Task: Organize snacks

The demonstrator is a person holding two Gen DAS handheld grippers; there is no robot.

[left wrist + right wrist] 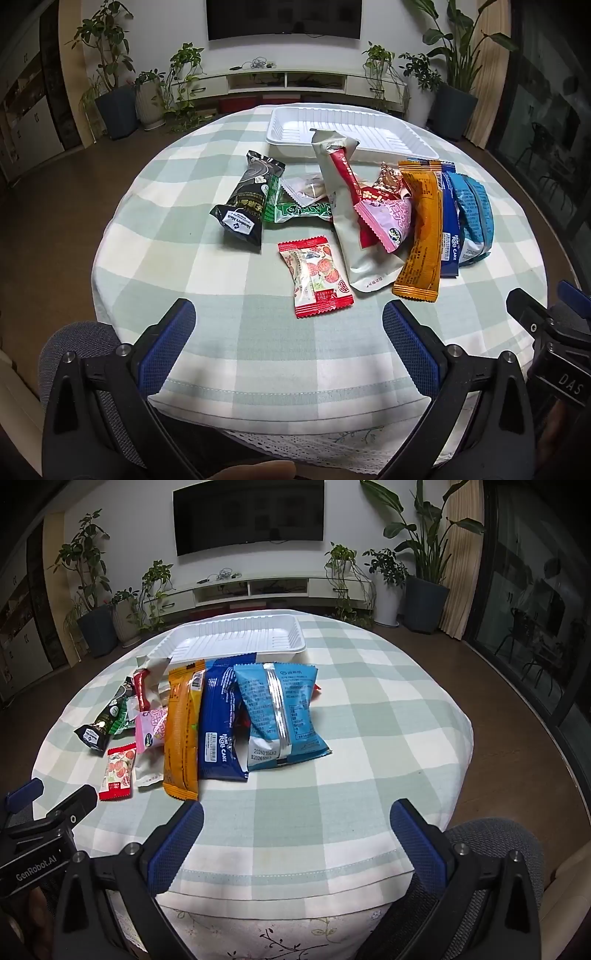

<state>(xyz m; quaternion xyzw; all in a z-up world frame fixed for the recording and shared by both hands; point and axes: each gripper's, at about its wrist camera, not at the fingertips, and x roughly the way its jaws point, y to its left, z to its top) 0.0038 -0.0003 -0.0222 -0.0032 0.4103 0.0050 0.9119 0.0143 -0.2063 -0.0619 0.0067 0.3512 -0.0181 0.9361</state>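
Observation:
A white plastic tray (413, 142) (295, 638) sits empty at the far side of the round table. In front of it lies a heap of snack packs: a black pack (245, 201), a green pack (295, 210), a small red pack (317, 275) (117, 773), a long grey-white pack (347, 229), a pink pack (391, 219), an orange bar (423, 229) (183, 731), a dark blue roll-cake pack (218, 723) and a light blue bag (280, 712). My left gripper (288, 325) is open over the near edge, before the red pack. My right gripper (295, 823) is open, short of the blue packs.
The table wears a green-and-white checked cloth (229, 332) (388, 709). A grey chair back (74, 339) (495, 834) is under the grippers. Beyond the table stand potted plants (110, 92), a TV console (288, 79) and a wall TV (251, 513).

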